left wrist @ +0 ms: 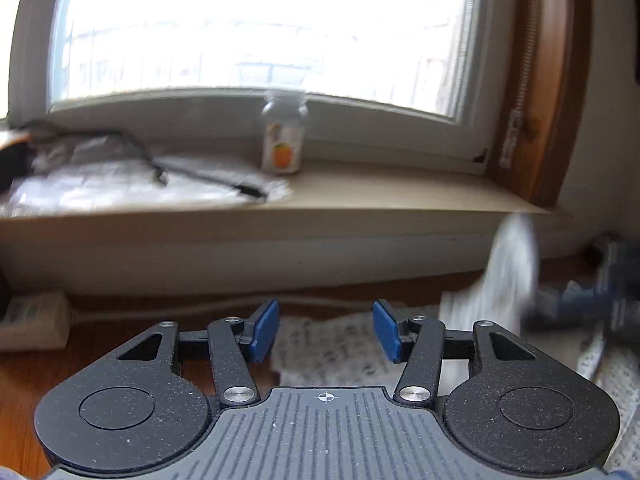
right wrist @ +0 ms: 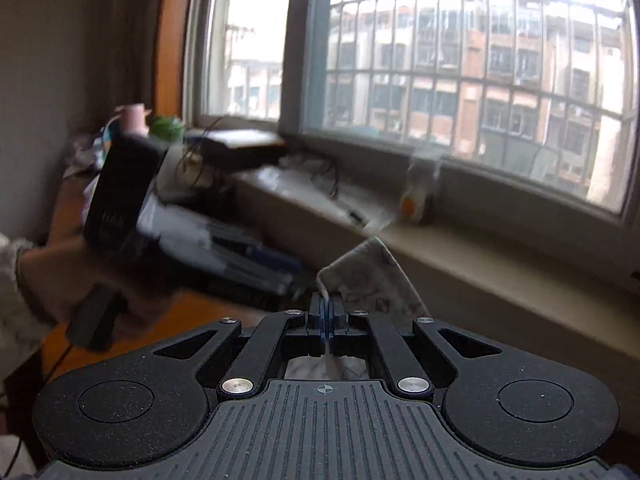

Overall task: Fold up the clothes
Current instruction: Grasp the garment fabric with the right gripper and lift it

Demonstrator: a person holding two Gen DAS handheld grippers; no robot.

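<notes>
A white cloth with a faint grey print (left wrist: 332,352) lies on the wooden table below my left gripper (left wrist: 326,334). That gripper is open, its blue pads (left wrist: 265,331) apart with nothing between them. My right gripper (right wrist: 326,316) is shut on a corner of the cloth (right wrist: 372,276), which stands up just past the pads. In the left wrist view this raised part of the cloth (left wrist: 508,272) hangs at the right beside the blurred right gripper (left wrist: 580,304). The right wrist view shows a hand (right wrist: 52,276) holding the left gripper's black body (right wrist: 120,188) at the left.
A windowsill (left wrist: 400,192) runs across behind the table, with a small clear bottle with an orange label (left wrist: 282,140), plastic bags (left wrist: 100,184) and a dark cable on it. A white power strip (left wrist: 28,316) lies at the left. Boxes and clutter (right wrist: 240,148) crowd the sill's left end.
</notes>
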